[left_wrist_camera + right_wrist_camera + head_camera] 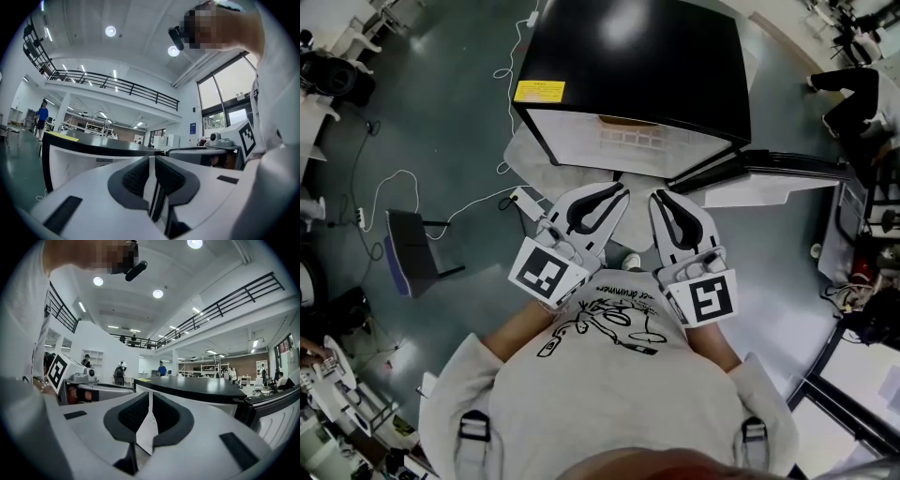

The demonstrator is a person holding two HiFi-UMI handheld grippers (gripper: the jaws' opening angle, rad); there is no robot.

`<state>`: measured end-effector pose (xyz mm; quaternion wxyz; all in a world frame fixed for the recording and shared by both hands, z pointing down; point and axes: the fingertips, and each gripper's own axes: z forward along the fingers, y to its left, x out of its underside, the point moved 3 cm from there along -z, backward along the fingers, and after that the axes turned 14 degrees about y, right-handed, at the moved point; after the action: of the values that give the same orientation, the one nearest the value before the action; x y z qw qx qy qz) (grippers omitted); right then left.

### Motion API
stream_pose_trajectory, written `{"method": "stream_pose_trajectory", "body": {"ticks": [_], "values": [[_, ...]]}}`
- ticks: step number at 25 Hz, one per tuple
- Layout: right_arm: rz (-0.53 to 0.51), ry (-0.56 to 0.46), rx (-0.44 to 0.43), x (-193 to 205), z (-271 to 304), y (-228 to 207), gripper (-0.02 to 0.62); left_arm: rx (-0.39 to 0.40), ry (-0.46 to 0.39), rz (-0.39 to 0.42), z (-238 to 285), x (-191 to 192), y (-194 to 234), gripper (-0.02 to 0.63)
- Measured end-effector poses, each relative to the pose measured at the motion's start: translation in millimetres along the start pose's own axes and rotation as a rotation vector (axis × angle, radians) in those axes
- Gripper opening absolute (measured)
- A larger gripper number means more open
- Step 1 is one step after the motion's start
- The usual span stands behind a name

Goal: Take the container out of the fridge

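The small fridge with white walls and a glossy black top (637, 56) stands on the grey floor (441, 122) with its door (769, 183) swung open. A pale, grid-patterned container (630, 137) sits inside, dimly visible. The left gripper (617, 189) is barely parted and empty. The right gripper (659, 196) is closed and empty. Both hover just before the fridge opening, well apart from the container.

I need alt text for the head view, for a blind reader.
Seen from above, a person holds the left gripper and right gripper, both empty, pointing at a small black fridge whose door stands open to the right. On the grey floor lie cables.
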<state>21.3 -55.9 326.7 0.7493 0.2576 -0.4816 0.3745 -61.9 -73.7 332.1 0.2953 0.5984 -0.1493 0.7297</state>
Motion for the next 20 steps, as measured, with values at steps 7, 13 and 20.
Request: {"method": "stream_pose_trajectory", "body": {"ticks": [7, 13, 20], "values": [[0.027, 0.01, 0.017, 8, 22, -17, 0.061, -0.027, 0.028, -0.016, 14, 10, 27, 0.061], [0.041, 0.03, 0.034, 19, 41, -32, 0.091, -0.054, 0.057, -0.039, 29, 23, 49, 0.063], [0.08, 0.051, 0.056, 32, 62, -52, 0.107, -0.068, 0.101, -0.082, 46, 45, 71, 0.074]]}}
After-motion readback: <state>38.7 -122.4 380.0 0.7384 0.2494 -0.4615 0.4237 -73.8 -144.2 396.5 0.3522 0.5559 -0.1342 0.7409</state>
